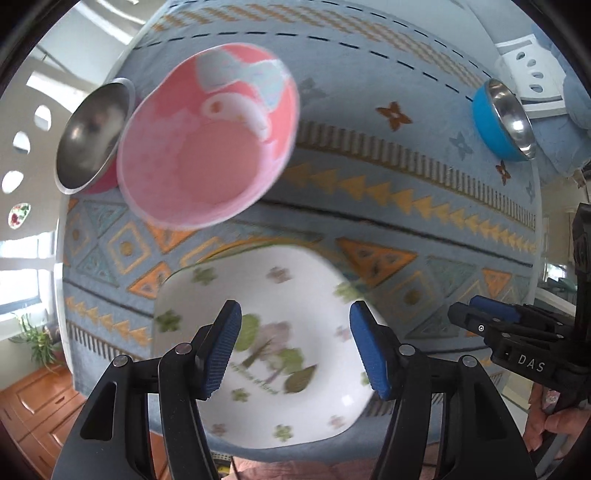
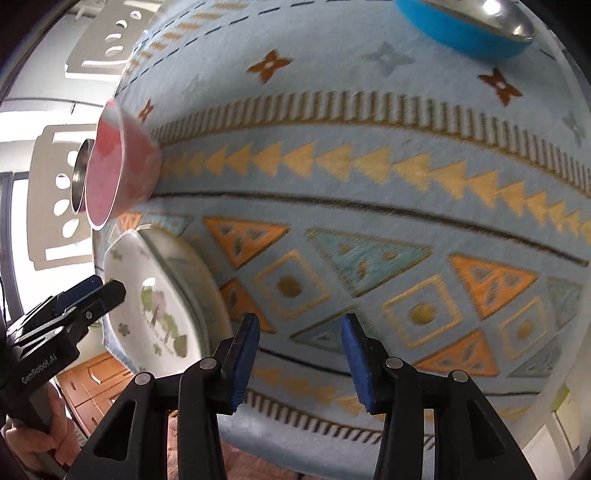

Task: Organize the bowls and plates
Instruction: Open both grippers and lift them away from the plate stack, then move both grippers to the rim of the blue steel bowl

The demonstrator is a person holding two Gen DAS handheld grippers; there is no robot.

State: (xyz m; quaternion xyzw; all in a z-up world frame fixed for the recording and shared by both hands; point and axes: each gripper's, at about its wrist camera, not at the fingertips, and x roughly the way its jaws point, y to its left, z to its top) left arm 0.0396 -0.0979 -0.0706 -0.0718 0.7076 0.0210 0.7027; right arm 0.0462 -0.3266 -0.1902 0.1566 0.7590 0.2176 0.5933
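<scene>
A white square plate (image 1: 280, 332) with a tree print lies on the patterned cloth, straight below my left gripper (image 1: 295, 347). That gripper is open, its blue pads apart above the plate and holding nothing. A pink bowl (image 1: 207, 140) stands beyond the plate, and a steel-lined red bowl (image 1: 92, 136) touches its left side. A blue steel-lined bowl (image 1: 502, 122) sits far right. My right gripper (image 2: 299, 358) is open over bare cloth, with nothing between its pads. From it the white plate (image 2: 147, 295) and pink bowl (image 2: 114, 162) lie to the left, and the blue bowl (image 2: 461, 26) at top right.
The blue tablecloth (image 2: 369, 221) covers the whole table. White chairs with oval holes (image 1: 22, 147) stand past the left edge and another (image 1: 528, 77) at the far right. A wooden cabinet (image 1: 33, 398) and a potted plant (image 1: 37, 339) are on the floor below.
</scene>
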